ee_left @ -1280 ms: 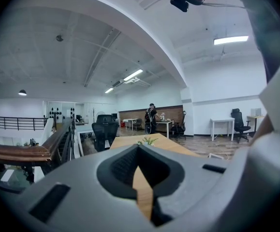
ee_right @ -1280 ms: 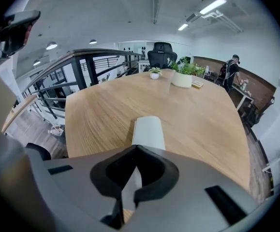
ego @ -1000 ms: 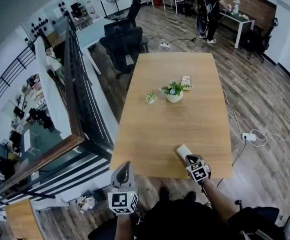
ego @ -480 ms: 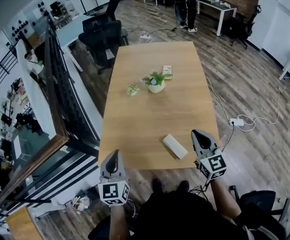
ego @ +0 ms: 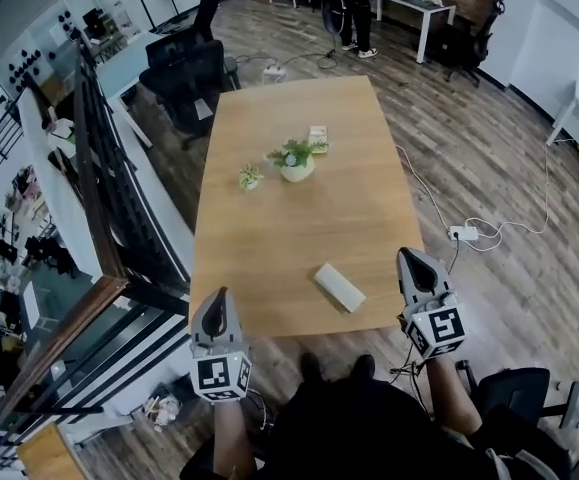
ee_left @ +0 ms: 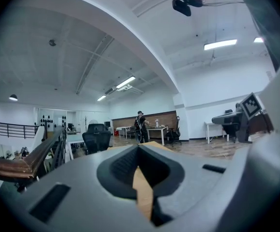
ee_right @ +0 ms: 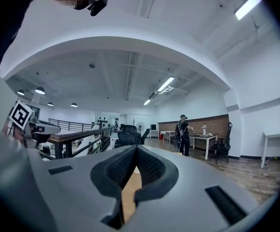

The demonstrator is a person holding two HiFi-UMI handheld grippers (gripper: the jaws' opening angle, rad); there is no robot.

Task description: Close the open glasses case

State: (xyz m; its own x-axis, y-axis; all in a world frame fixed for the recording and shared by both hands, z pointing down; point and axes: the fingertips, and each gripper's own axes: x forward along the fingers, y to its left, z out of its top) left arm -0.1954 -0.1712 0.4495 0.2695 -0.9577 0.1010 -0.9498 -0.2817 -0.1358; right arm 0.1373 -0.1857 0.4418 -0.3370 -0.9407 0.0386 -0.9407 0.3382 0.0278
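While the person stands at the near end of the table (ego: 299, 223), both arms are held out in front, bent at the elbow, one on each side of the body. On the left, beside the railing (ego: 89, 198), the left forearm (ego: 231, 436) comes up from below. The left gripper (ego: 219, 303) points forward and roughly level, its marker cube facing up, and it hangs off the table's near left corner rather than over the wood. Its jaws are pressed together at the tips with nothing between them; only a sliver of tabletop shows through the slot behind the tips.

Further along, a small plant (ego: 250, 177), a larger potted plant (ego: 293, 160) and a little box (ego: 318, 138) sit close together around the middle of the table.

The case (ego: 340, 287) lies flat on the wood near the near edge, set at a slant. It is white and oblong, and its lid looks down. Neither gripper touches it, and it is nearer the right one than the left.

On the right, the right forearm (ego: 451, 400) reaches up and forward. The right gripper (ego: 410, 260) points ahead and about level, just off the table's near right corner, over the floor. Its jaws are closed tight on nothing.

At the far end of the room, someone (ego: 347, 3) stands at a desk.
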